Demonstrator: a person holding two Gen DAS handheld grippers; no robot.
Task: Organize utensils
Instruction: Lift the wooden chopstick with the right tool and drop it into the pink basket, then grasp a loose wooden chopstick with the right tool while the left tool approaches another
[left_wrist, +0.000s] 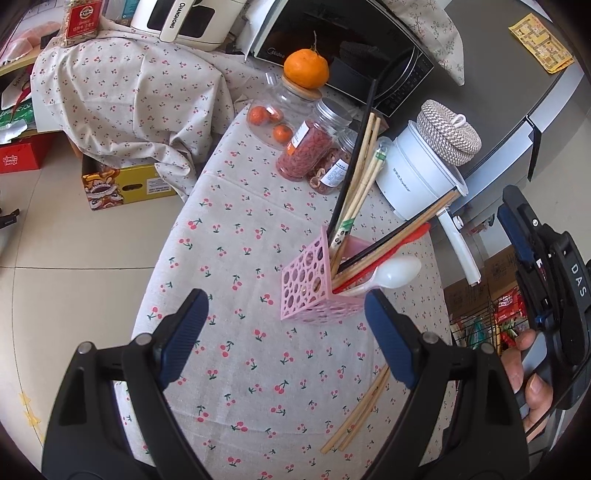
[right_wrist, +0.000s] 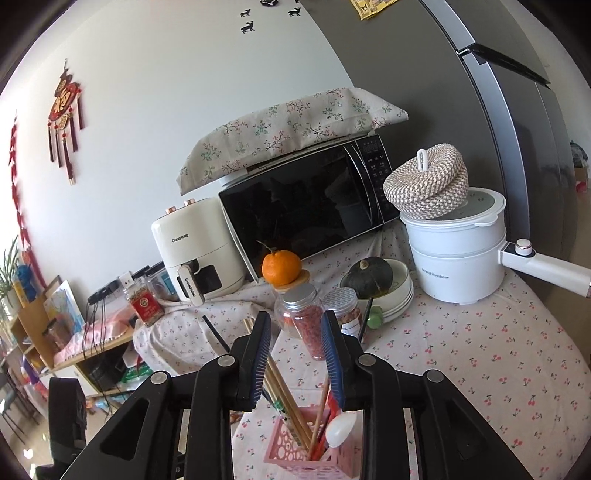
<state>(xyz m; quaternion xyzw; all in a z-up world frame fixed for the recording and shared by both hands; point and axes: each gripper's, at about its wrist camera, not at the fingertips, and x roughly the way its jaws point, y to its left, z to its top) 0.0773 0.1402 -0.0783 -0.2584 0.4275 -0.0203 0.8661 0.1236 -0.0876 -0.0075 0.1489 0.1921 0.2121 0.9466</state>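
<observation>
A pink perforated utensil holder (left_wrist: 314, 288) stands on the cherry-print tablecloth (left_wrist: 240, 258). It holds several chopsticks (left_wrist: 360, 177), a white spoon (left_wrist: 395, 275) and a red utensil (left_wrist: 402, 243). A loose pair of wooden chopsticks (left_wrist: 356, 413) lies on the cloth near my right finger in the left wrist view. My left gripper (left_wrist: 284, 332) is open and empty, just short of the holder. My right gripper (right_wrist: 295, 354) is open and empty, above the holder (right_wrist: 314, 454), and also shows in the left wrist view (left_wrist: 517, 236).
Jars of dried goods (left_wrist: 308, 147), an orange (left_wrist: 306, 68) on a jar lid, a white electric pot (left_wrist: 417, 173) with a woven basket on top, a microwave (right_wrist: 306, 206), an air fryer (right_wrist: 195, 243) and a squash in bowls (right_wrist: 369, 277) crowd the table's far side. The fridge (right_wrist: 498, 110) stands right.
</observation>
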